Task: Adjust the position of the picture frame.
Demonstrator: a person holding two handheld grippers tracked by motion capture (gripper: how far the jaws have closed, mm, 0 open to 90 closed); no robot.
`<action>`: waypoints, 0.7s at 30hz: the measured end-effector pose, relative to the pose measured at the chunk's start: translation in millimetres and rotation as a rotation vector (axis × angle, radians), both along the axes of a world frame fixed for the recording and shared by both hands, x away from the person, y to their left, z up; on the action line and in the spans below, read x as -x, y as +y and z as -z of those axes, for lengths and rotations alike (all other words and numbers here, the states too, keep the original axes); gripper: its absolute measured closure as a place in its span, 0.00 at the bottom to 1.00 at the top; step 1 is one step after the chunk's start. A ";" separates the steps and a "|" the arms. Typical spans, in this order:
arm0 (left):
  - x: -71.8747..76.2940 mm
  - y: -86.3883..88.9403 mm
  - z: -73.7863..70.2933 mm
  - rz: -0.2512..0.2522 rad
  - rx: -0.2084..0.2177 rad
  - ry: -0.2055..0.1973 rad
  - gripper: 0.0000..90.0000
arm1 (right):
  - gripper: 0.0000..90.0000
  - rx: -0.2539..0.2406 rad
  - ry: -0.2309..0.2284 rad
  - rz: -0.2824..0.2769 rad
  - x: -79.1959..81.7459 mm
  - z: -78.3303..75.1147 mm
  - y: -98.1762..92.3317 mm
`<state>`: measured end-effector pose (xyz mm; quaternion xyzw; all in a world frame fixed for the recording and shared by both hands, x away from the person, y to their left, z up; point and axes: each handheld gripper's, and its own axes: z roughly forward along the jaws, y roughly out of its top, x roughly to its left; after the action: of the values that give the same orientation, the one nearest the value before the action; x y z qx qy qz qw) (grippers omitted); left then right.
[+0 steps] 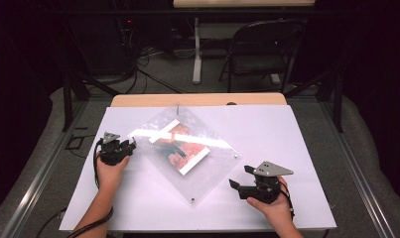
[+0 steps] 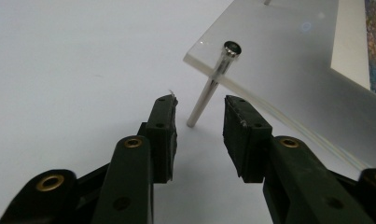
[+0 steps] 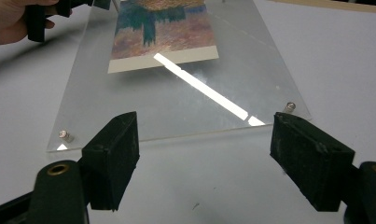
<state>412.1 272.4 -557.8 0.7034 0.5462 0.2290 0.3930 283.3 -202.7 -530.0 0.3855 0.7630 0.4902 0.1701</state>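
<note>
A clear acrylic panel [image 1: 207,168] lies cornerwise on the white table, raised on short metal pins, with a colourful picture [image 1: 180,146] under it. My left gripper [image 1: 130,145] sits at the panel's left corner. In the left gripper view its jaws [image 2: 200,105] stand open, and the corner's metal pin [image 2: 213,79] rises just ahead in the gap, untouched by the pads. My right gripper [image 1: 240,176] rests by the panel's near right edge. Its jaws [image 3: 206,128] are wide open and face that edge of the panel [image 3: 176,107], with nothing between them. Corner pins [image 3: 64,136] [image 3: 290,107] show on either side.
The white sheet [image 1: 297,148] covers the table, and a wooden strip [image 1: 197,99] shows at its far edge. Beyond stand a folding chair [image 1: 259,49] and a table leg [image 1: 196,54]. In the right gripper view the other hand [image 3: 8,21] is at the top left.
</note>
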 end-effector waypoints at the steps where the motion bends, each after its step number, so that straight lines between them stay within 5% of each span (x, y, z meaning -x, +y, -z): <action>1: -1.8 -1.4 0.1 0.006 -0.004 0.007 0.74 | 0.26 0.000 0.000 0.000 0.1 -0.1 -0.2; 10: -13.0 -3.8 4.6 -0.008 -0.041 0.016 0.78 | 0.26 -0.007 0.002 0.002 0.0 0.2 -1.1; 21: -18.1 -7.4 6.9 0.041 -0.066 0.001 0.89 | 0.26 -0.010 0.009 0.009 2.8 0.3 -3.7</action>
<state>430.2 265.0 -564.7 0.7272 0.5240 0.2385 0.3738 280.5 -206.5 -530.3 0.3920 0.7595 0.4917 0.1667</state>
